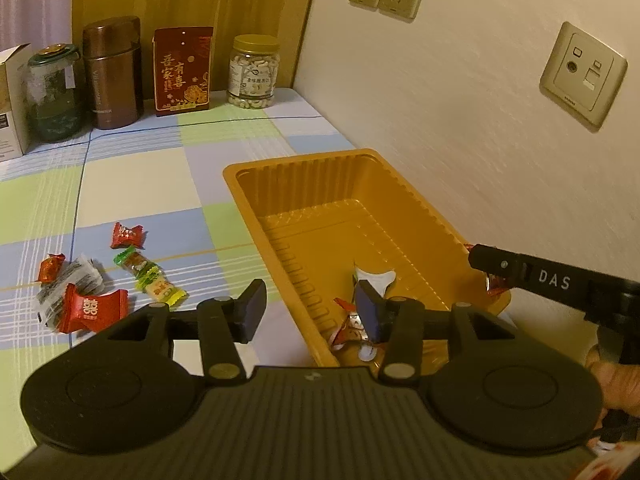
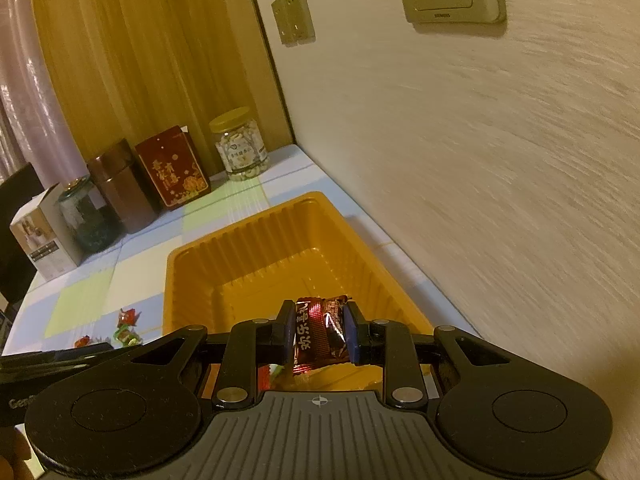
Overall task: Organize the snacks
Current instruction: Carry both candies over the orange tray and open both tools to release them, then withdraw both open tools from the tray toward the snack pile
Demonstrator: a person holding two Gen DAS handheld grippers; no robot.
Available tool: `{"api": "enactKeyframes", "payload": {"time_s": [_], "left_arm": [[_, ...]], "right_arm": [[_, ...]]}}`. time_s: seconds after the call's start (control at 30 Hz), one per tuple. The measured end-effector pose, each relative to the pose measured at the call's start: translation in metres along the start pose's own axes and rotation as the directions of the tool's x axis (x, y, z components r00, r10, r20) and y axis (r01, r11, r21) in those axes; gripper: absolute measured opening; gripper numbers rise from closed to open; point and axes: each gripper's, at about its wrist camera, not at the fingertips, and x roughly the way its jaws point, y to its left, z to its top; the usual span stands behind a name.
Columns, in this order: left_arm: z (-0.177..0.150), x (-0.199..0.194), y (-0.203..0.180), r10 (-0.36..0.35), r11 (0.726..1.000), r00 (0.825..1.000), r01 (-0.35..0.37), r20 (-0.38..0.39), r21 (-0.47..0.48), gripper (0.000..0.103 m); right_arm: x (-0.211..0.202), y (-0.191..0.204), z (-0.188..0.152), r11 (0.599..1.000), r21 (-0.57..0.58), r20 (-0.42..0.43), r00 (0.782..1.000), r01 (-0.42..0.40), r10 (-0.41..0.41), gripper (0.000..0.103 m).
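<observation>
Now mid-drop: my right gripper is clamped on a brown foil candy above the near end of the orange tray, so next it needs releasing, while my left gripper hangs apart, loose candies at its 9 o'clock.

L wrist cam: low over counter, facing wall. R cam: close above tray. Both share tray, jars.
</observation>
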Motion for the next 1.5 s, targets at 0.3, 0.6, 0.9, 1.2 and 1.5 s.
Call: {"api": "enactKeyframes", "payload": {"time_s": [0.3, 0.6, 0.9, 1.2, 1.5], "left_arm": [[-0.004, -0.007, 0.004, 0.02, 1.0, 1.0, -0.02, 0.017, -0.006, 0.056], [-0.017, -0.036, 0.017, 0.057, 0.997, 0.998, -0.056, 0.031, -0.045, 0.067], [-0.039, -0.086, 0.031, 0.107, 0.993, 0.992, -0.105, 0.06, -0.046, 0.079], [-0.068, -0.132, 0.063, 0.193, 0.978, 0.979, -0.187, 0.07, -0.089, 0.091], [-0.087, -0.165, 0.1, 0.259, 0.962, 0.963, -0.249, 0.079, -0.116, 0.092]], "right_arm": [[0.004, -0.008, 0.005, 0.994, 0.085, 0.021, 0.998, -0.064, 0.062, 0.069], [-0.021, -0.008, 0.0, 0.993, 0.111, 0.033, 0.998, -0.049, 0.046, 0.072], [-0.063, 0.016, -0.017, 0.994, 0.09, 0.037, 0.998, -0.062, 0.059, 0.072], [-0.096, 0.051, -0.038, 0.995, 0.048, 0.039, 0.995, -0.091, 0.089, 0.072], [-0.102, 0.085, -0.063, 0.991, 0.008, -0.007, 0.991, -0.134, 0.134, 0.072]]}}
